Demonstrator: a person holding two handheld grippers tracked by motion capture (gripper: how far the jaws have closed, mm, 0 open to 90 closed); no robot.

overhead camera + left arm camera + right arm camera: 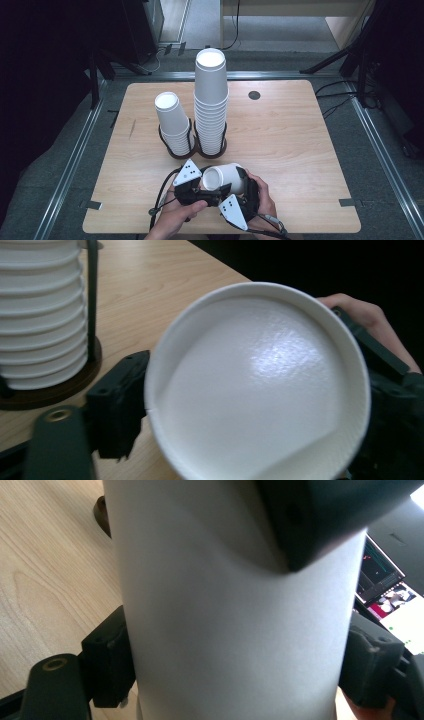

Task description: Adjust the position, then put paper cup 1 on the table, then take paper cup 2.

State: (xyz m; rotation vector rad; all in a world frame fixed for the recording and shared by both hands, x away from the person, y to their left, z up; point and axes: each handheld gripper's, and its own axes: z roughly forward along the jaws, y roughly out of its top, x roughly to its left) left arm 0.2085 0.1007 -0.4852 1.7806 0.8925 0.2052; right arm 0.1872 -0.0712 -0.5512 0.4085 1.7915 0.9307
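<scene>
Unmarked white cup [223,177] between both claws

Both grippers are held close together near the worktop's front edge, forearms entering from below. The left gripper [196,189] is gripped by the left hand [176,216], grey plate up top, its fingers [117,407] set either side of a cup's rim w/ the open mouth faced by its camera. The right gripper [239,192] is held by the right hand [264,197], grey plate angled down; its fingers [107,662] are pressed vs. both sides of the cup's wall.
</scene>
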